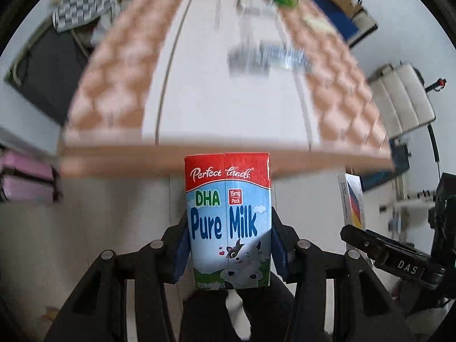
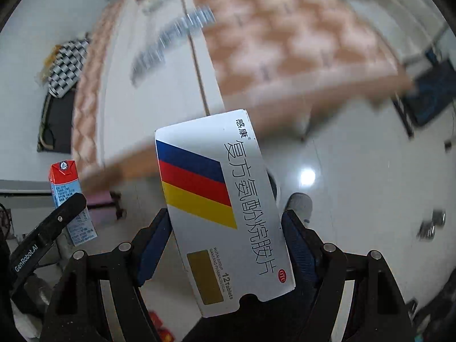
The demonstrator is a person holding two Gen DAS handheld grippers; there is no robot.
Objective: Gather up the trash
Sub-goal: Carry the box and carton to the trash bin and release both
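My left gripper (image 1: 228, 245) is shut on a small Pure Milk carton (image 1: 228, 216), red on top and blue below, held upright off the near edge of the table (image 1: 199, 99). My right gripper (image 2: 225, 245) is shut on a white medicine box (image 2: 225, 205) with blue, red and yellow stripes, held tilted above the floor. The carton also shows at the left of the right wrist view (image 2: 68, 196), and the box edge at the right of the left wrist view (image 1: 352, 199). Several blurred bits of trash (image 1: 268, 57) lie far back on the table.
The table has a white top with an orange patterned cloth (image 1: 119, 65) on both sides. A checkered cloth (image 1: 82, 5) and dark mat lie on the floor at left. A white cushioned seat (image 1: 404, 99) stands at right. A shoe (image 2: 299, 205) is below the right gripper.
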